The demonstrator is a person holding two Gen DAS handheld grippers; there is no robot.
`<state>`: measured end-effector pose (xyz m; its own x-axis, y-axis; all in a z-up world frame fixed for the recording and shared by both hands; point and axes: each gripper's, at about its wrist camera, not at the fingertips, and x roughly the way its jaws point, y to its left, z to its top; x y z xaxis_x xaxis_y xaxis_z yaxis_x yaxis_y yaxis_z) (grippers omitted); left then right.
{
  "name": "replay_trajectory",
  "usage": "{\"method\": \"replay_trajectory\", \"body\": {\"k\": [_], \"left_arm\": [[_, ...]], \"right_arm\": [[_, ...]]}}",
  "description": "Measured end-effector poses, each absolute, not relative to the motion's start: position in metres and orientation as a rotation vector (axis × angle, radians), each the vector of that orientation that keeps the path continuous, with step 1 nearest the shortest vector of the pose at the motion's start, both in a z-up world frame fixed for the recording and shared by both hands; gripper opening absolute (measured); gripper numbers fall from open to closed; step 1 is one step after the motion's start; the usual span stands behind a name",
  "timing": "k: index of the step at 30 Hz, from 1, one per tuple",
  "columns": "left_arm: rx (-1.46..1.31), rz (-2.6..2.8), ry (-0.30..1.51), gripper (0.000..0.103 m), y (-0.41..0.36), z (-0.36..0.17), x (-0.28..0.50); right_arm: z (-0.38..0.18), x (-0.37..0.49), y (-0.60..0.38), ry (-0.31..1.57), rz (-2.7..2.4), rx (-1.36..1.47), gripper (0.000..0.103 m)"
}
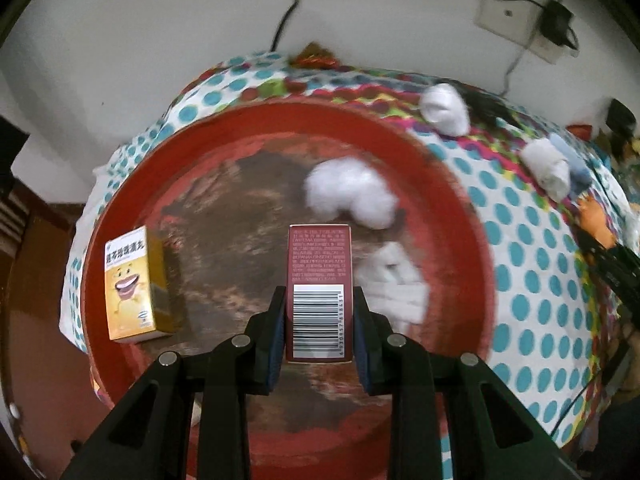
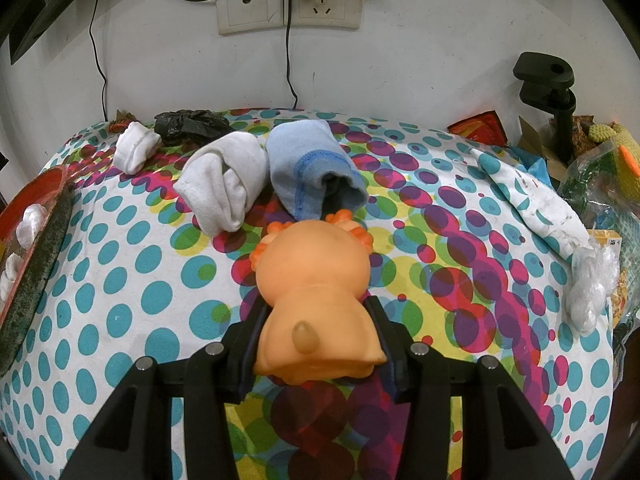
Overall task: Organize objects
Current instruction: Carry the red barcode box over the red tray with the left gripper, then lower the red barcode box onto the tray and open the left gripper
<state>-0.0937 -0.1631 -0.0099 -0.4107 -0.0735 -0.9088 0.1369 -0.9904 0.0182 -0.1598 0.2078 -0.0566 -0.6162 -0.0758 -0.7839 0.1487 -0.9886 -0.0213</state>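
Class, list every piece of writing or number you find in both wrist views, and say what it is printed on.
Yellow box in the red tray: large Chinese heading, too blurred to read.
Dark red box in the left gripper: fine print too small; barcode digits roughly "6930957818431", uncertain.
Right wrist view: none readable; the white packet's print is too small.

Tablecloth (image 2: 120,280): white, teal dots, band of magenta, purple, yellow and green circles
Tray (image 1: 132,184): red rim, worn brown centre
Box at left of frame (image 1: 130,288): yellow, cartoon face
Held box (image 1: 319,292): maroon, white barcode panel
Toy (image 2: 316,280): orange
Rolled socks: white (image 2: 224,184), light blue (image 2: 308,164)
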Motion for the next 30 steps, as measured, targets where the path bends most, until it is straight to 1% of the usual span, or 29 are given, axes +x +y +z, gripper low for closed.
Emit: {"method": "replay_trajectory", "body": {"k": [3, 9, 14, 27, 30], "left_arm": [[1.637, -2.506, 0.153, 0.027, -0.181, -0.017, -0.095], [1.618, -2.463, 0.178, 0.027, -0.205, -0.027, -0.101], [1.619, -2.430, 0.247, 0.027, -0.228, -0.035, -0.108], [1.599, -2.414, 0.261, 0.027, -0.252, -0.043, -0.118], [1.586, -2.416, 0.238, 0.027, -0.253, -0.042, -0.121]], "right_arm": [[-0.057, -0.160, 0.208, 0.128, -2.714, 1.311, 0.048], [-0.056, -0.160, 0.208, 0.127, -2.714, 1.311, 0.049], [-0.057, -0.160, 0.208, 0.127, -2.714, 1.311, 0.049], [-0.056, -0.160, 0.208, 0.130, -2.712, 1.312, 0.049], [-0.056, -0.160, 0.208, 0.129, -2.712, 1.312, 0.049]]}}
